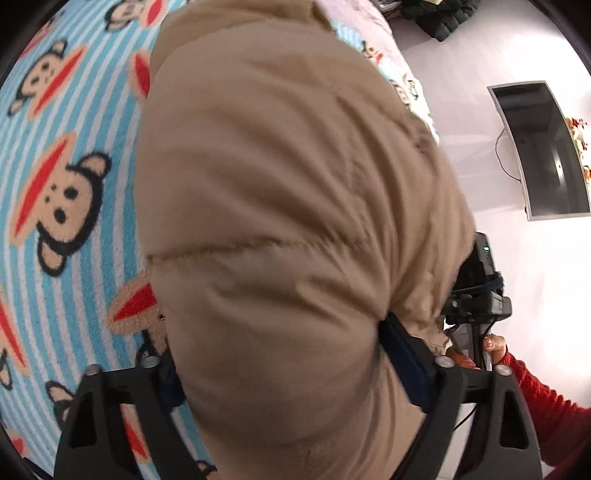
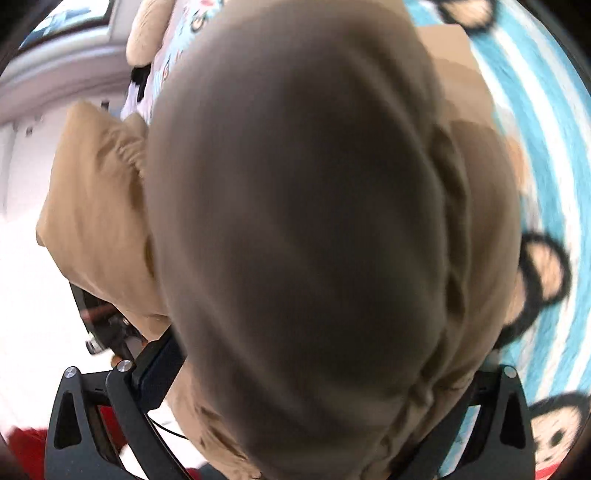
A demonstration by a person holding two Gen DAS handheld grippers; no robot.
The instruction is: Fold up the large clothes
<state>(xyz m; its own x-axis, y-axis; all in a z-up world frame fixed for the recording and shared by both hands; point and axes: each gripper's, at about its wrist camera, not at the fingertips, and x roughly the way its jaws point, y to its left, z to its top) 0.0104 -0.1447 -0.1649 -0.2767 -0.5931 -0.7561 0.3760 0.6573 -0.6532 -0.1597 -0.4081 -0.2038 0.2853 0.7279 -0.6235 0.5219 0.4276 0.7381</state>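
Note:
A puffy tan jacket lies on a blue striped monkey-print blanket and fills most of both views. My left gripper has a thick fold of it between its jaws; the right finger dents the fabric, so it is shut on the jacket. In the right wrist view the jacket bulges, blurred and shadowed, between the wide-standing jaws of my right gripper, which looks open. A tan sleeve with a gathered cuff hangs at the left. The blanket shows at the right.
My right gripper's body, held by a hand in a red sleeve, sits close beside the left one. A dark screen and a dark garment lie beyond the bed's edge on a white surface.

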